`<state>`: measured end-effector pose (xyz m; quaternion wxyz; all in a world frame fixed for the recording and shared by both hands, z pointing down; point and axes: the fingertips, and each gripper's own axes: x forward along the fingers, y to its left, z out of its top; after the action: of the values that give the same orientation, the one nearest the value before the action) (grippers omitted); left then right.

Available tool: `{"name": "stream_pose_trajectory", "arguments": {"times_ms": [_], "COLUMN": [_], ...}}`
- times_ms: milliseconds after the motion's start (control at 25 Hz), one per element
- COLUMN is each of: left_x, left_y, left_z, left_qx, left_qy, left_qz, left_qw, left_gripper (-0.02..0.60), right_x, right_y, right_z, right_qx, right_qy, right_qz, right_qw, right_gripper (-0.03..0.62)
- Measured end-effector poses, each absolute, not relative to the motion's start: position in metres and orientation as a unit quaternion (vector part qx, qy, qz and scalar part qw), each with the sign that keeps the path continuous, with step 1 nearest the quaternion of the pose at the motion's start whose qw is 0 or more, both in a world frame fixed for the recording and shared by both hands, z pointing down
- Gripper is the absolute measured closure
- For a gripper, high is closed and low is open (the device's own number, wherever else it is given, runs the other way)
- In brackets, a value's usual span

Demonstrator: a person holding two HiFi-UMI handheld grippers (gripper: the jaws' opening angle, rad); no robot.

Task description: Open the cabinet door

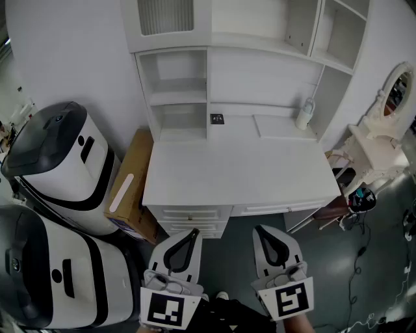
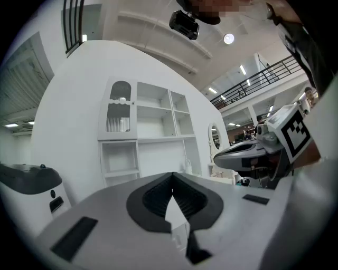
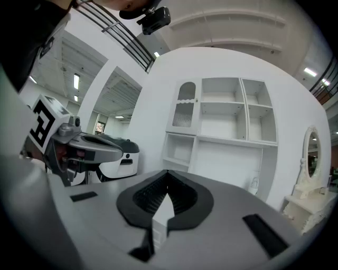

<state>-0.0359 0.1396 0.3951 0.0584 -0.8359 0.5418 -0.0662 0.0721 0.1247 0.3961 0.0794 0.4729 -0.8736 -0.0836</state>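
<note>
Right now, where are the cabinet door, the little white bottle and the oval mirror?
cabinet door [image 3: 184,117]: right gripper view, on its slatted panel.
white bottle [image 1: 304,114]: head view, on its body.
oval mirror [image 1: 398,90]: head view, on the glass.

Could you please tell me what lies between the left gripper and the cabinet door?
In the head view: the desk's drawers, its white desktop, then two open shelf compartments beneath the cabinet door.

L gripper [image 1: 192,232], R gripper [image 1: 259,230] — shut (level)
</note>
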Motion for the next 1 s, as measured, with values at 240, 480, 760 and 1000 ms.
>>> {"name": "stream_pose_trajectory", "arguments": {"times_ms": [240,480,760,1000], "left_x": [-0.039,-0.042,-0.045,-0.050], "left_y": [0.138,0.139,0.141,0.146], "left_z": [0.393,0.393,0.391,0.390], "left_qx": [-0.837,-0.837,-0.840,-0.845], "left_qy": [0.540,0.539,0.534,0.528], "left_qz": [-0.067,-0.064,-0.062,-0.059], "left_qw": [0.065,0.063,0.068,0.070], "left_gripper": [0.583,0.583,0.583,0.583], "right_x": [0.067,0.064,0.060,0.053], "right_y": [0.124,0.126,0.129,0.136], "right_z": [0.395,0.397,0.395,0.394], "right_qx": [0.472,0.475,0.478,0.482], "right_qy": [-0.874,-0.872,-0.871,-0.869], "right_qz": [-0.088,-0.084,-0.079,-0.082], "right_qw": [0.081,0.082,0.076,0.077], "right_gripper": [0.592,0.592,0.592,0.592]}}
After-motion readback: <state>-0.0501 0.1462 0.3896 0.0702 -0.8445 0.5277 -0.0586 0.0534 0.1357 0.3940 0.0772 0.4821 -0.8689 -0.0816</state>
